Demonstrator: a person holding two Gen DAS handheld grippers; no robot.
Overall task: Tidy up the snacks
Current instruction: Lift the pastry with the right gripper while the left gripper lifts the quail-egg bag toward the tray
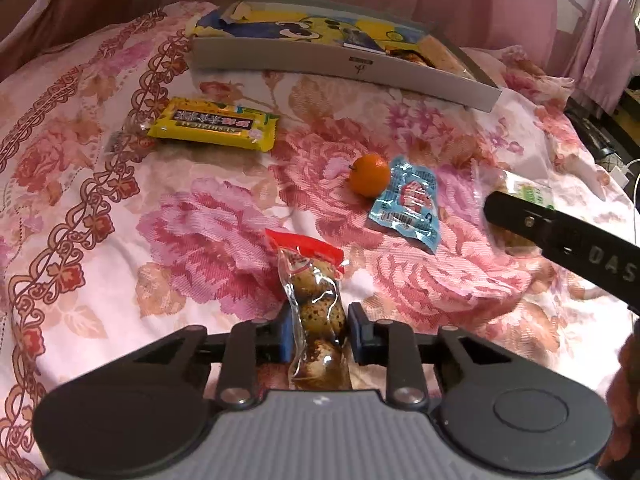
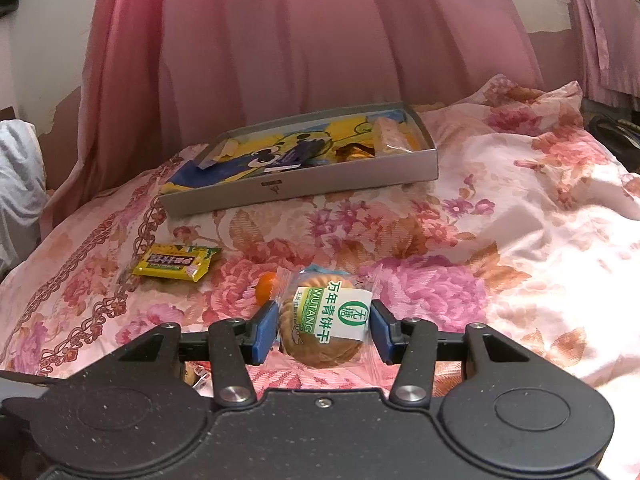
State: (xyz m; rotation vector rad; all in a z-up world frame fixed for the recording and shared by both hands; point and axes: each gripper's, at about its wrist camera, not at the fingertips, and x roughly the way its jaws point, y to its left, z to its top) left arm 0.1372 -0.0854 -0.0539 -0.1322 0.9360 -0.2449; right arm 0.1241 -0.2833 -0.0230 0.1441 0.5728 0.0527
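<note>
On my left gripper (image 1: 318, 332) the blue fingers (image 1: 285, 334) sit close on either side of a clear packet of speckled quail eggs (image 1: 318, 312) with a red top; the pads look pressed to the wrapper, though I cannot tell how firmly they bite. The packet lies lengthwise between them on the floral bedspread (image 1: 120, 240).

My right gripper (image 2: 324, 330) has its fingers (image 2: 266, 332) spread about as wide as the wrapped round biscuit (image 2: 324, 320) between them. The pads reach the clear wrapper's edges, but I cannot tell whether they are squeezing it. The biscuit bears a green and white label.

Further out in the left view, a small orange (image 1: 370, 174) rests touching a light blue sachet (image 1: 412, 204), and a yellow snack bar (image 1: 214, 128) lies well apart on the left side. The right gripper's black body crosses that view's right edge, above the biscuit's wrapper.

At the far end of the bed stands a shallow grey box (image 2: 304, 188), lined with a yellow and blue cartoon print, holding a few wrapped snacks at its right end. Pink curtains (image 2: 300, 40) hang behind it.
</note>
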